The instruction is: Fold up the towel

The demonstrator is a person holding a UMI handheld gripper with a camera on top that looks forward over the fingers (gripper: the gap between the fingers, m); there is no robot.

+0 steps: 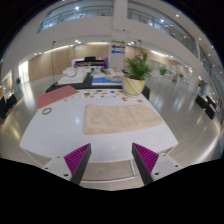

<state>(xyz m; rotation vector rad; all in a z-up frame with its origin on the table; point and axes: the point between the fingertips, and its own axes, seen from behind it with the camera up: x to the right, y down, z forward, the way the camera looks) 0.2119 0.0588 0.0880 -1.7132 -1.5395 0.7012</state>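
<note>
A beige towel [119, 119] lies flat on a white table [60, 132], spread out in a rough rectangle well beyond my fingers. My gripper [112, 160] hangs over the table's near edge, above and short of the towel. Its two fingers with magenta pads [79, 157] stand wide apart with nothing between them.
A potted green plant [135, 74] in a yellow pot stands at the table's far edge. A pinkish-red board [58, 95] lies at the far left. A small ring [47, 111] lies left of the towel. More tables and chairs stand beyond.
</note>
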